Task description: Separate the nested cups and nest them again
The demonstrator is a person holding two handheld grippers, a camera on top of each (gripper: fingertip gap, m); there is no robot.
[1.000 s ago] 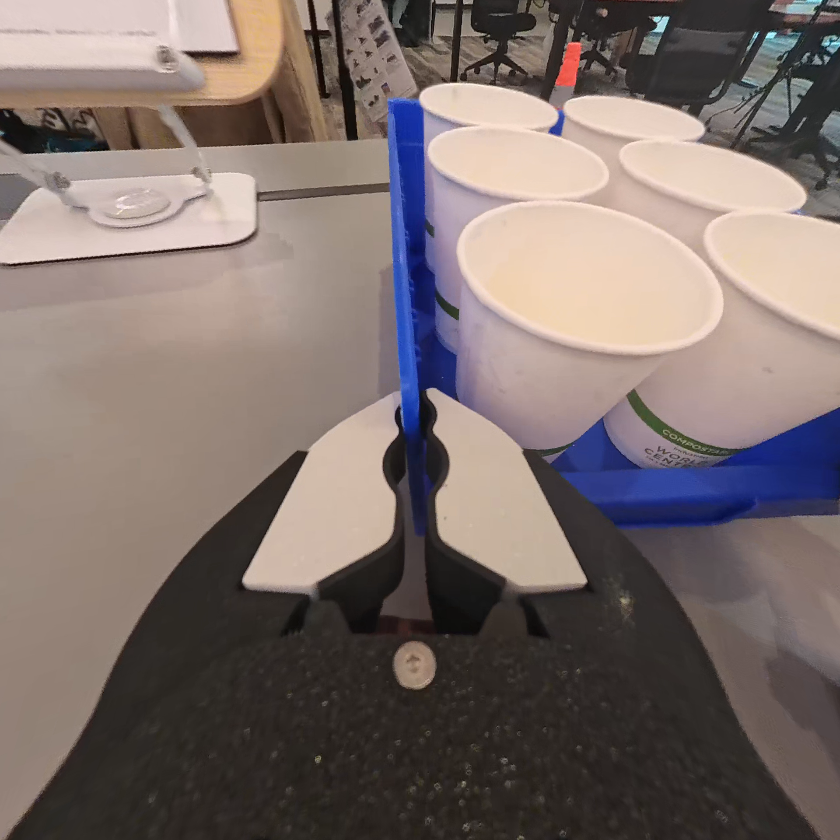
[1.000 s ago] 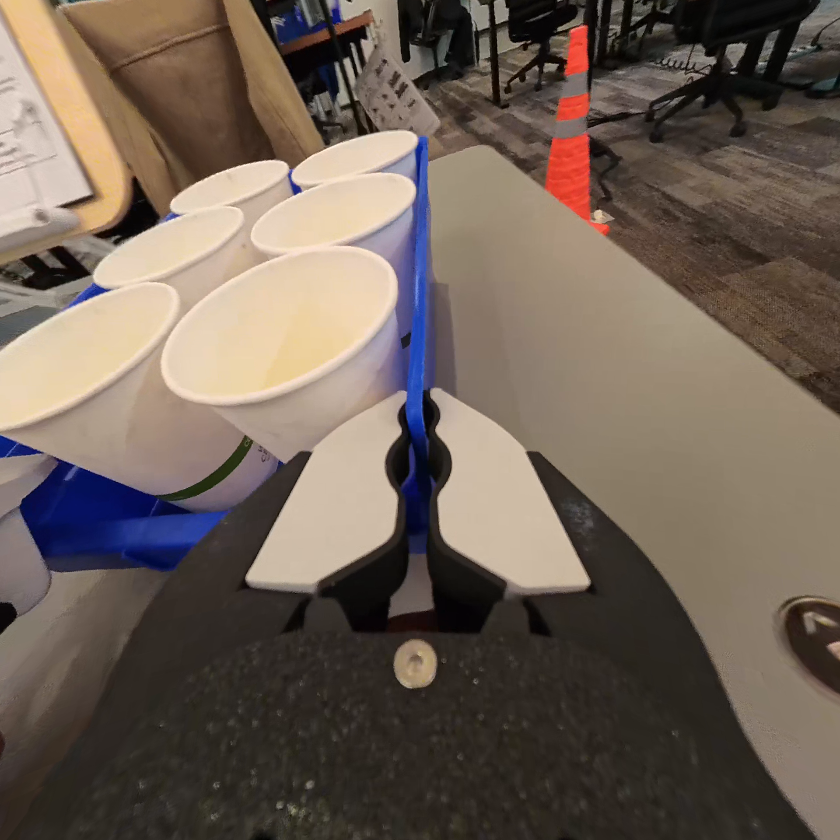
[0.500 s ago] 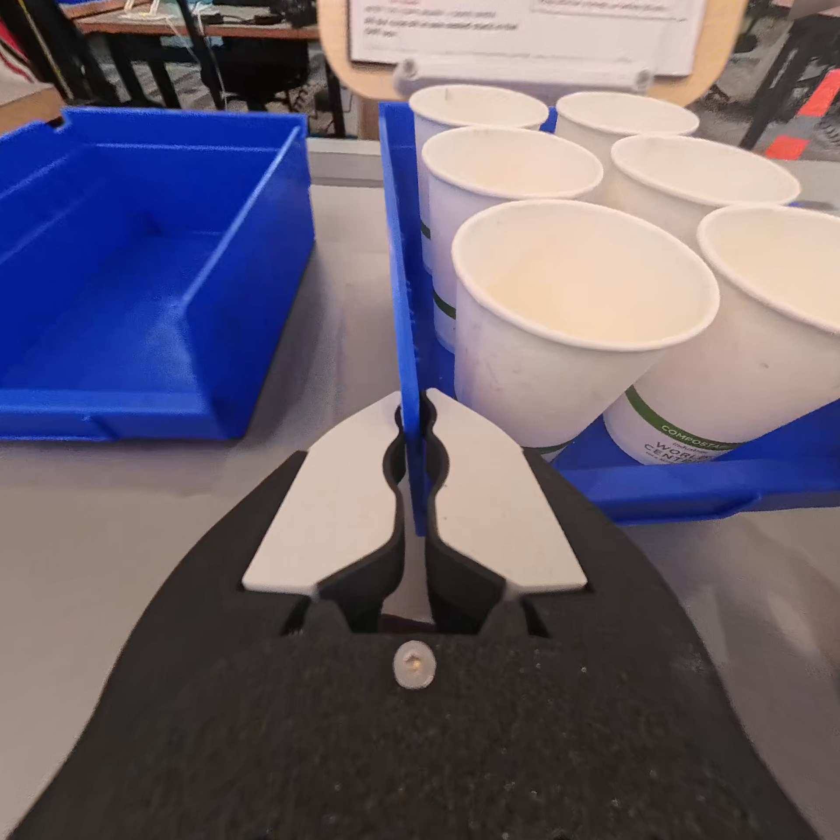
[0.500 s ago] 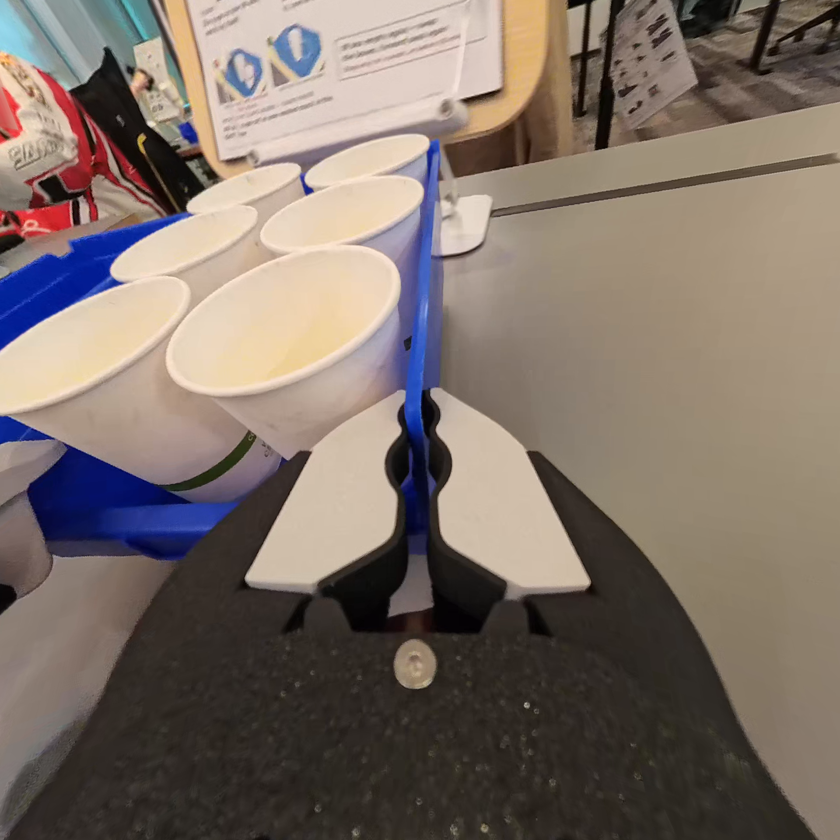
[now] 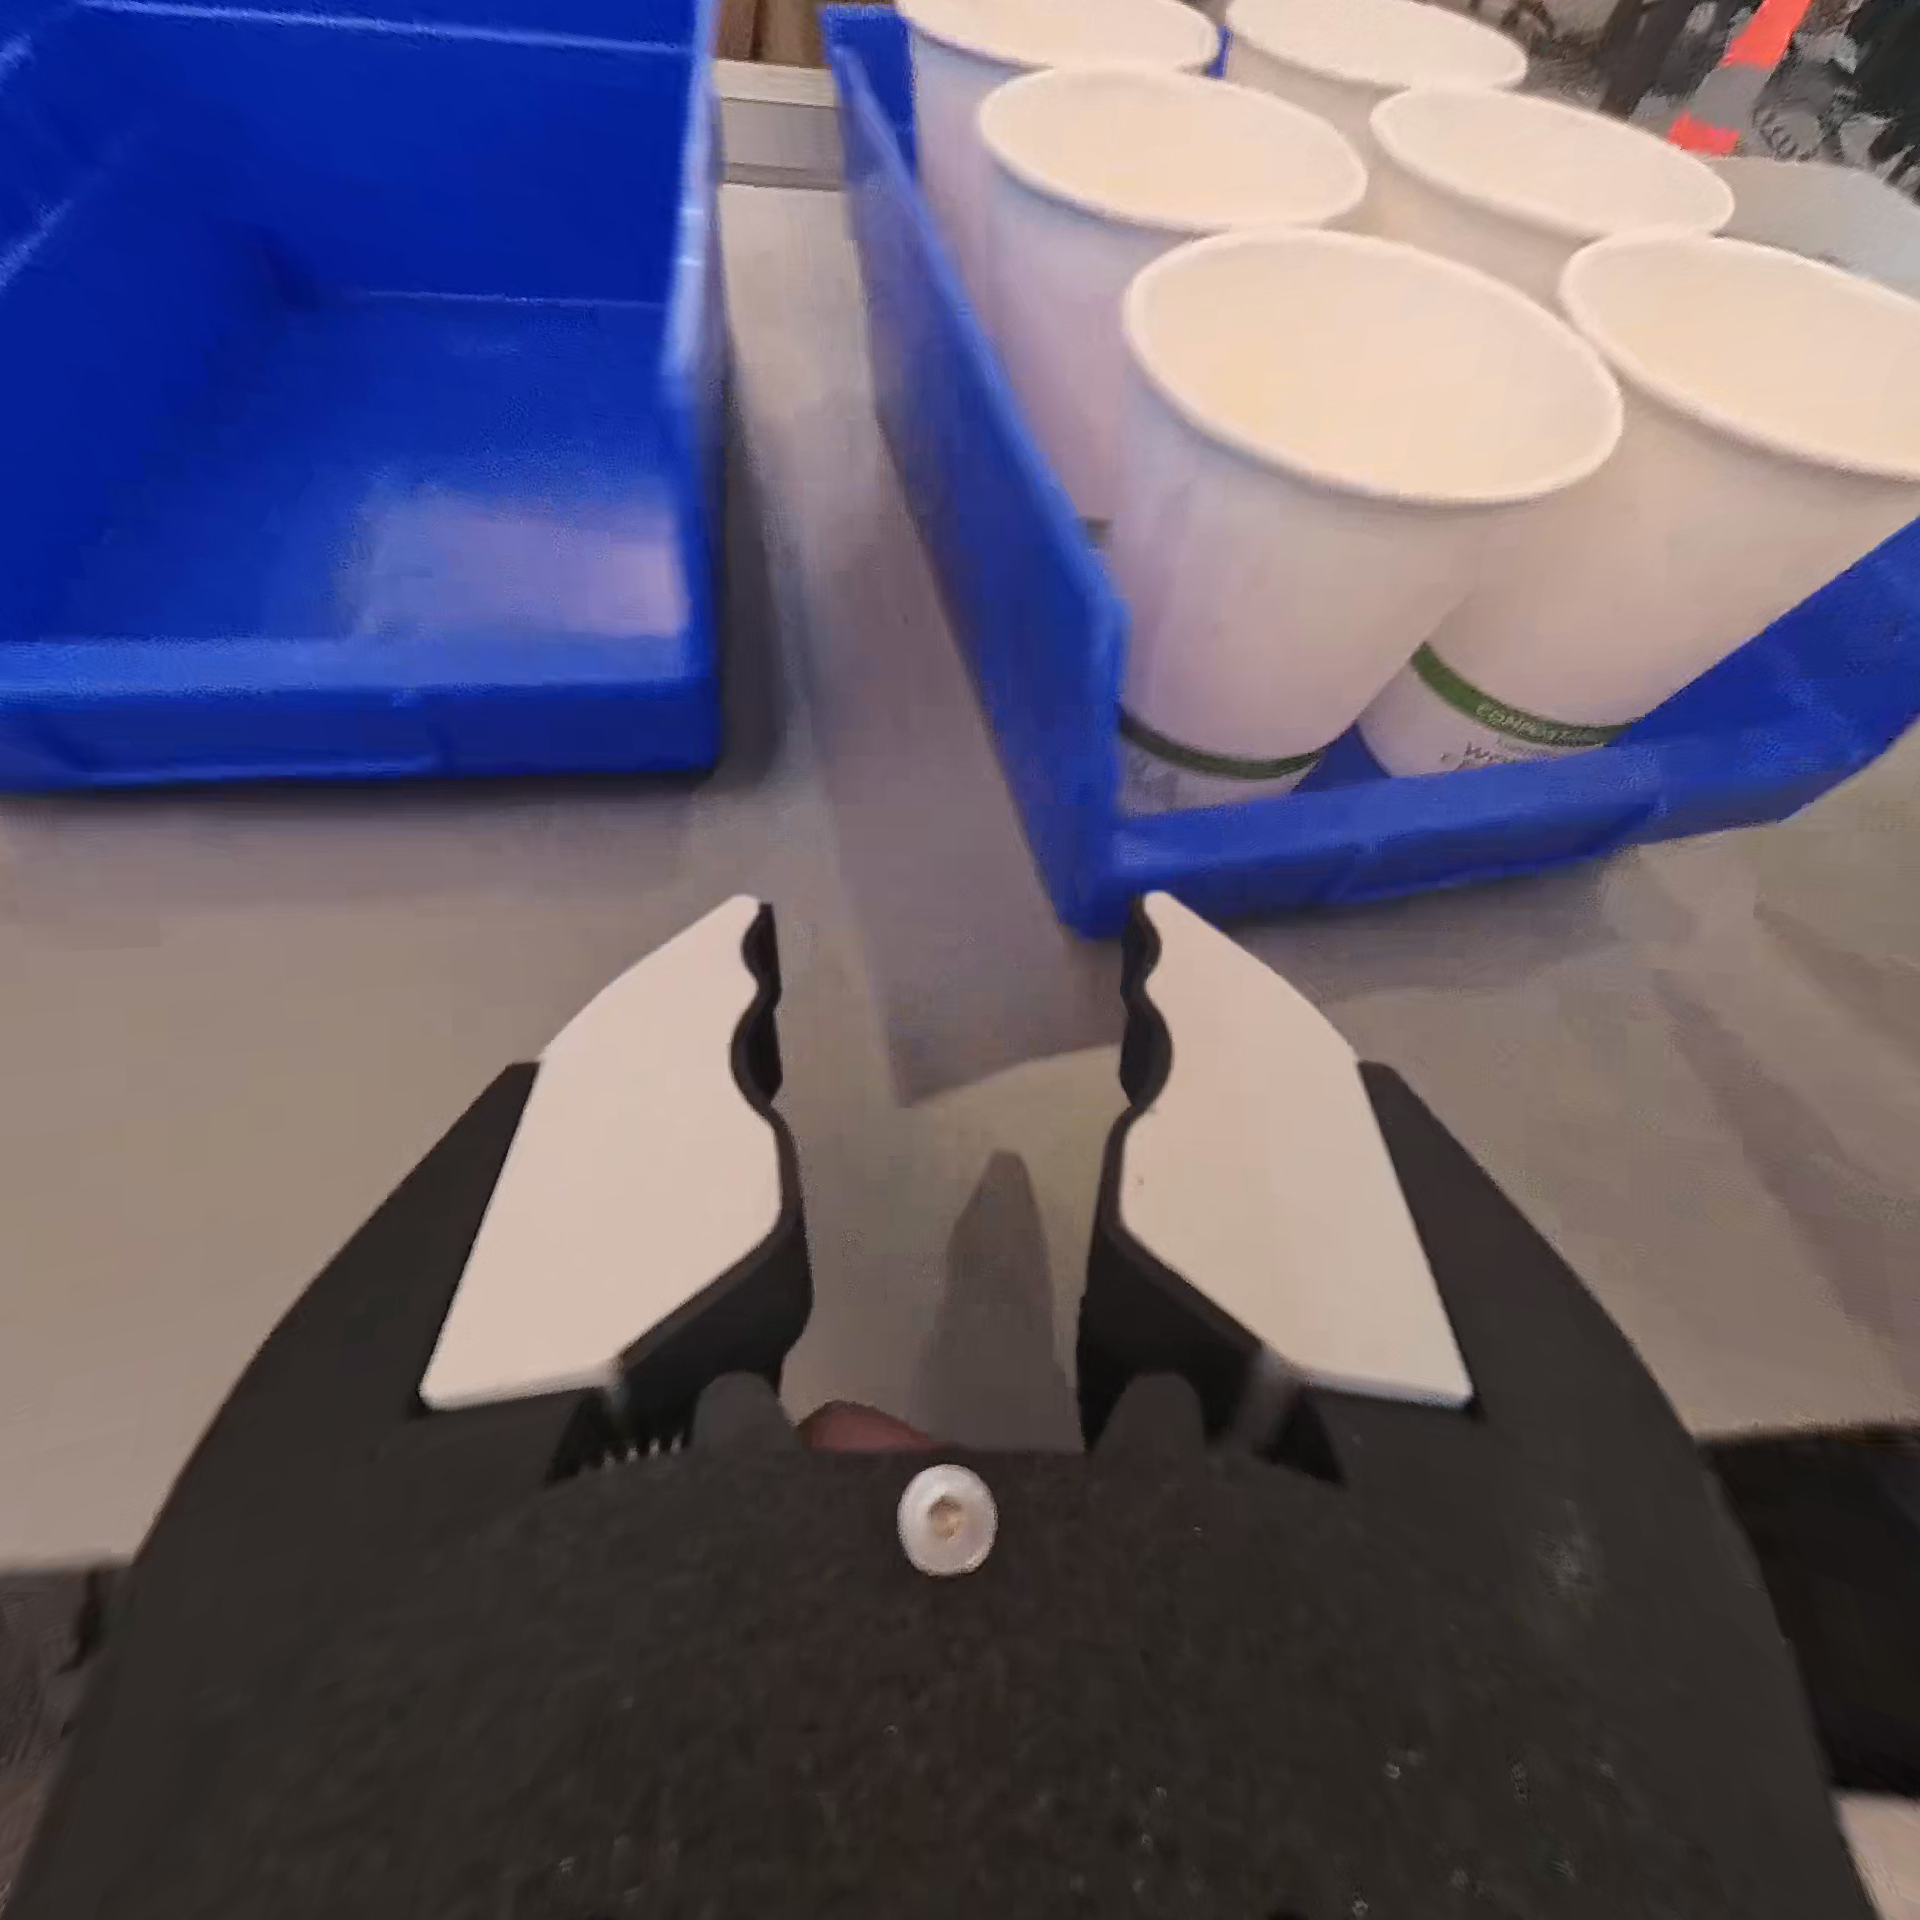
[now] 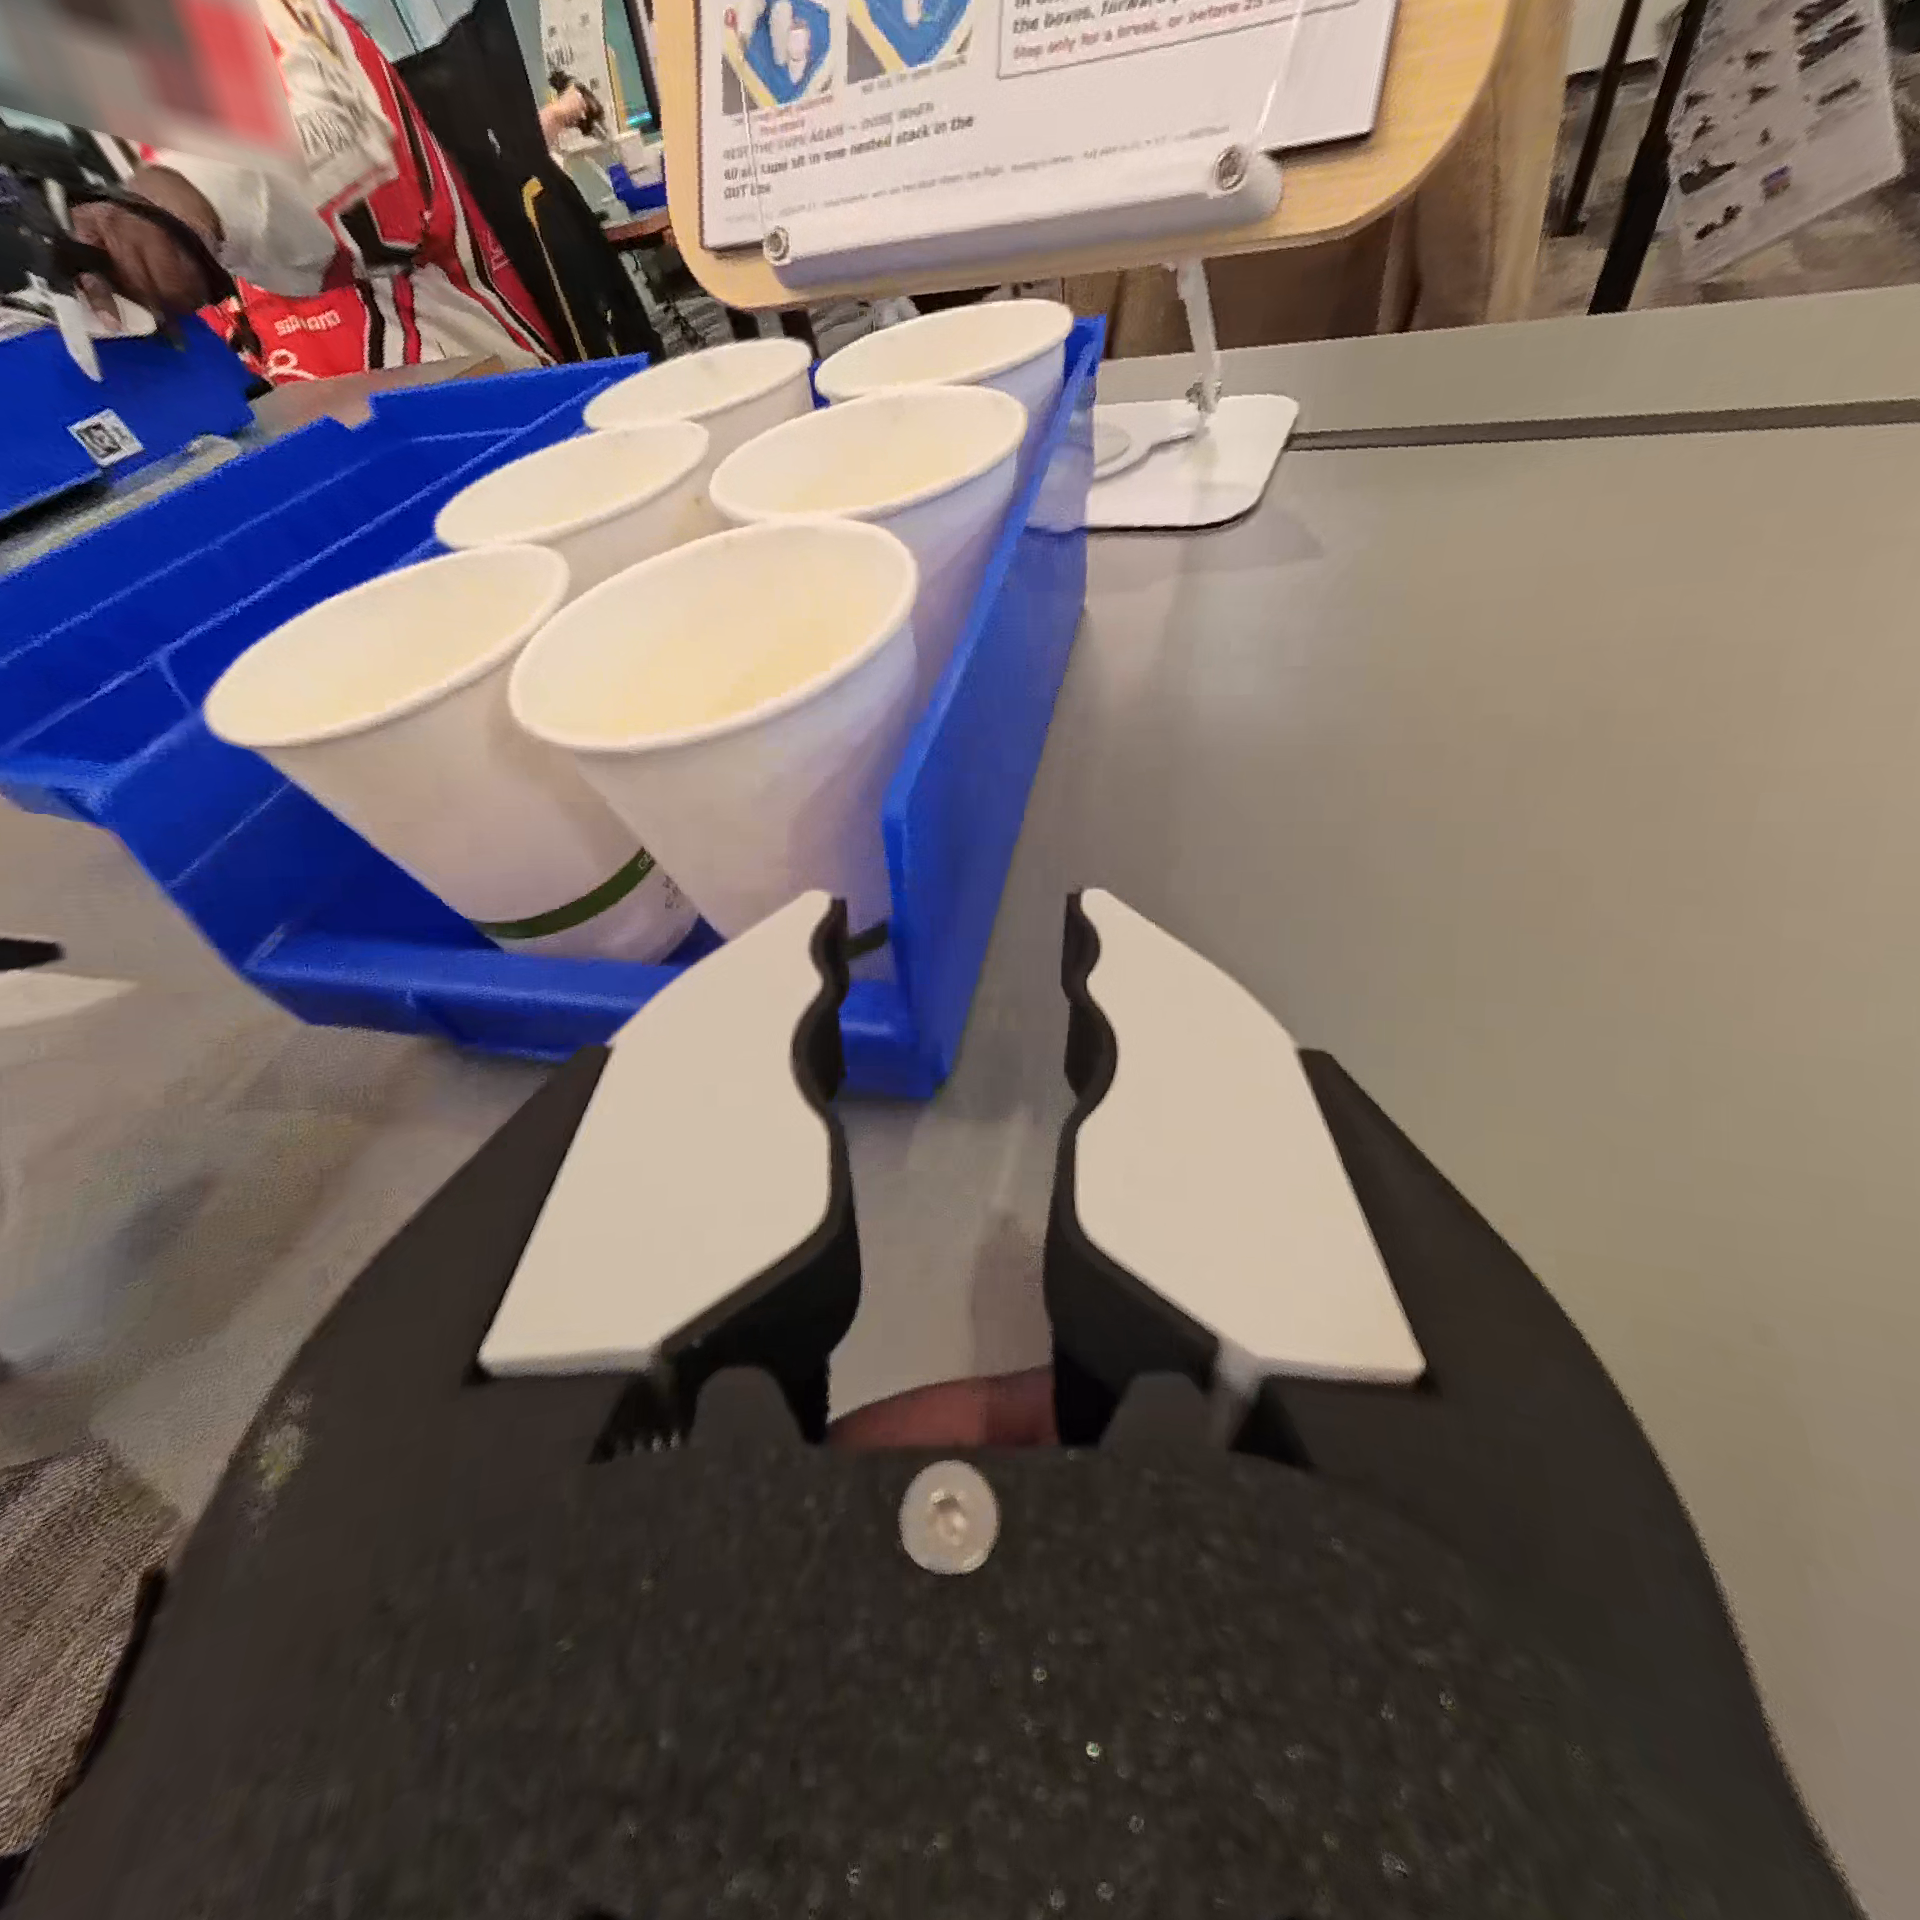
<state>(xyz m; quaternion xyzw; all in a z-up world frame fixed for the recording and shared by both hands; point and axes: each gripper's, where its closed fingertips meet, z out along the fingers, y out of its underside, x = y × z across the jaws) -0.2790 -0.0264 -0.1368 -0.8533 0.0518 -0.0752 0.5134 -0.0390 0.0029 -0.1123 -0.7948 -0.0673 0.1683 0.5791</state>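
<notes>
Six white paper cups [image 5: 1351, 457] stand upright, packed two by three, in a blue bin [image 5: 987, 540] on a grey table [image 5: 260, 987]. The left gripper [image 5: 945, 925] hangs over bare tabletop off the bin's near left corner, jaws wide and empty. The right gripper [image 6: 951, 920] sits at the bin's near right corner, also spread and empty. An empty second blue bin [image 5: 364, 416] sits just left.

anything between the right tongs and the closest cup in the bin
Yes. The right tongs are open, just short of the blue bin's near right corner. The closest cup stands inside, so the bin's low front lip and tall side wall lie between on a level approach. From above, its open rim looks clear.
</notes>
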